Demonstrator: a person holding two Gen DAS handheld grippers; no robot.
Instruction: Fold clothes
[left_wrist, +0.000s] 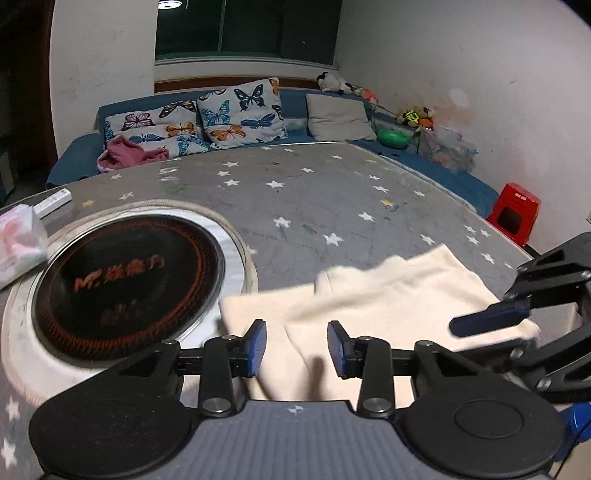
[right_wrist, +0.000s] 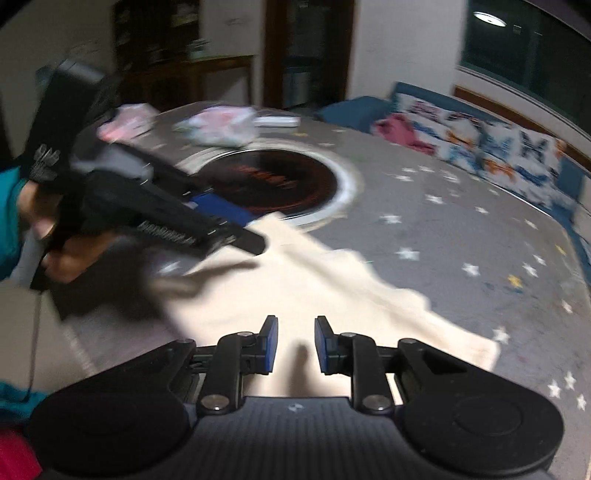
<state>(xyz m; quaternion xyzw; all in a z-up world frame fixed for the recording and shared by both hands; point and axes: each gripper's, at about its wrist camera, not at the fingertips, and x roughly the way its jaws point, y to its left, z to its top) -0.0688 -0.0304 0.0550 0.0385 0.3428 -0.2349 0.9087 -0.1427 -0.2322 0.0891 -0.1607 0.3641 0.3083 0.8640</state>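
Left wrist view, L to R: tissue pack (left_wrist: 20, 243) and white remote (left_wrist: 51, 202) at desk (left_wrist: 332, 192) edge; round black hotplate (left_wrist: 125, 284) sunk in desk, just beside cream garment (left_wrist: 388, 295); garment lies flat near front edge, nothing on it; left tongs (left_wrist: 296, 347) over its near hem, pads apart, nothing between; right tongs (left_wrist: 487, 321) at far R above cloth, blurred. Behind: 3 cushions, 2 butterfly (left_wrist: 240, 110) + 1 grey (left_wrist: 338, 118); pink cloth (left_wrist: 125, 153); 1 red stool (left_wrist: 513, 212). Only right wrist view shows hand (right_wrist: 55, 236) gripping left tool; right tongs (right_wrist: 295, 345) there narrowly apart, empty, over garment (right_wrist: 332, 288).
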